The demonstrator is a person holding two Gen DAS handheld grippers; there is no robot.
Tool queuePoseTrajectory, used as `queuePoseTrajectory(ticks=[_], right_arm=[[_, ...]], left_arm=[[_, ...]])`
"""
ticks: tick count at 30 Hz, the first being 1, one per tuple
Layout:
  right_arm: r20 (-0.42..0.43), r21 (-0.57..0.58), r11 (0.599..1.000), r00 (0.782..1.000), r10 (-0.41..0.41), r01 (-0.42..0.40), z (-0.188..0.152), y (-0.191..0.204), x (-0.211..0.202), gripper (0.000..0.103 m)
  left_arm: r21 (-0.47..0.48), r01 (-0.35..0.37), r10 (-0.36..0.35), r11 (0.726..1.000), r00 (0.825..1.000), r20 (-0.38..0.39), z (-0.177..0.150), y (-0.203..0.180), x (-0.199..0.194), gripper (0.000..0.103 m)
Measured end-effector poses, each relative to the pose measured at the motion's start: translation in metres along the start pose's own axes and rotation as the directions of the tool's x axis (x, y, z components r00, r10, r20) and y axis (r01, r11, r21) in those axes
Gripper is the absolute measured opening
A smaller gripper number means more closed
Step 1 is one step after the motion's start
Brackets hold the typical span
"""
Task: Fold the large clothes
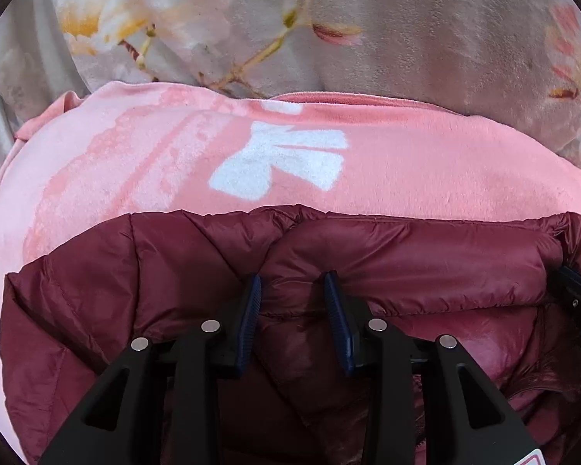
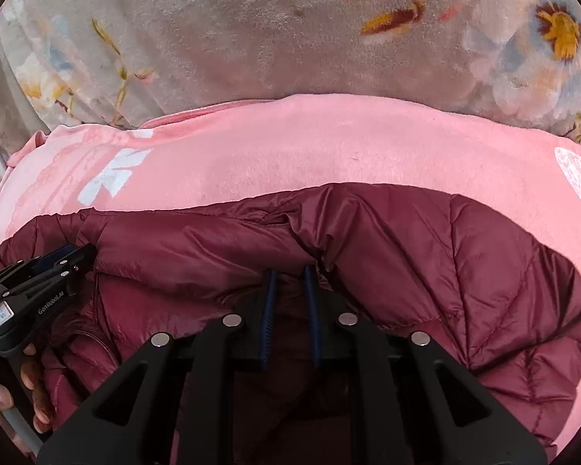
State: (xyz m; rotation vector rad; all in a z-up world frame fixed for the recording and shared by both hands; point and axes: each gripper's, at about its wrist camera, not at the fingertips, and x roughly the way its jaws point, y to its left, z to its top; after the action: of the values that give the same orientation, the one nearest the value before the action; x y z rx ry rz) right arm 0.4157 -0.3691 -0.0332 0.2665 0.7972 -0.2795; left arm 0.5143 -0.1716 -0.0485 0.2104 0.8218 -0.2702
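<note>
A maroon quilted puffer jacket [image 1: 406, 255] [image 2: 464, 271] lies on a pink fleece blanket [image 1: 135, 162] [image 2: 329, 147], its near part doubled over into a thick padded fold. My left gripper [image 1: 292, 277] is shut on that fold, with puffy fabric bunched between its blue pads. My right gripper [image 2: 290, 271] pinches the same fold further to the right, jaws nearly together with cloth between them. In the right wrist view the left gripper [image 2: 38, 271] shows at the left edge. The right gripper's black frame [image 1: 577, 294] peeks in at the right edge of the left wrist view.
Under the pink blanket, which bears a white print [image 1: 279, 162], is a grey plush floral bedspread [image 1: 445, 38] [image 2: 213, 38] filling the far side. A person's hand [image 2: 31, 387] holds the left gripper's handle at the lower left.
</note>
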Motion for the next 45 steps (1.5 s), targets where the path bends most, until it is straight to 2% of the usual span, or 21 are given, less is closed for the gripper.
queuePoseTrajectory(ticks=[7, 9, 11, 13, 24, 39, 43, 45], right_arm=[[0.015, -0.044, 0.998, 0.998, -0.055, 0.055, -0.001, 0.011, 0.003, 0.014], [0.017, -0.051, 0.997, 0.998, -0.063, 0.064, 0.000, 0.012, 0.004, 0.014], [0.017, -0.054, 0.996, 0.998, -0.066, 0.067, 0.000, 0.013, 0.005, 0.014], [0.016, -0.055, 0.996, 0.998, -0.067, 0.068, 0.001, 0.014, 0.006, 0.014], [0.018, -0.069, 0.995, 0.997, -0.076, 0.077, 0.002, 0.016, 0.009, 0.015], [0.022, -0.112, 0.985, 0.991, -0.129, 0.131, 0.001, 0.025, 0.015, 0.015], [0.024, -0.104, 0.987, 0.992, -0.122, 0.124, 0.002, 0.024, 0.015, 0.015], [0.029, -0.070, 0.995, 0.997, -0.069, 0.071, 0.001, 0.015, 0.006, 0.017]], left_arm=[[0.034, -0.045, 0.045, 0.998, 0.999, 0.010, -0.003, -0.008, 0.002, 0.037], [0.040, -0.060, 0.060, 0.997, 0.998, 0.009, -0.004, -0.010, 0.003, 0.040], [0.040, -0.076, 0.076, 0.996, 0.997, 0.002, -0.003, -0.010, 0.005, 0.047], [0.032, -0.071, 0.071, 0.997, 0.997, -0.001, -0.002, -0.008, 0.007, 0.047], [0.031, -0.072, 0.072, 0.997, 0.997, 0.000, -0.003, -0.006, 0.007, 0.048], [0.093, -0.138, 0.139, 0.986, 0.990, 0.001, -0.003, -0.015, 0.011, 0.048], [0.120, -0.200, 0.201, 0.972, 0.979, 0.002, -0.001, -0.021, 0.014, 0.058], [0.122, -0.242, 0.243, 0.963, 0.970, 0.010, -0.002, -0.019, 0.010, 0.067]])
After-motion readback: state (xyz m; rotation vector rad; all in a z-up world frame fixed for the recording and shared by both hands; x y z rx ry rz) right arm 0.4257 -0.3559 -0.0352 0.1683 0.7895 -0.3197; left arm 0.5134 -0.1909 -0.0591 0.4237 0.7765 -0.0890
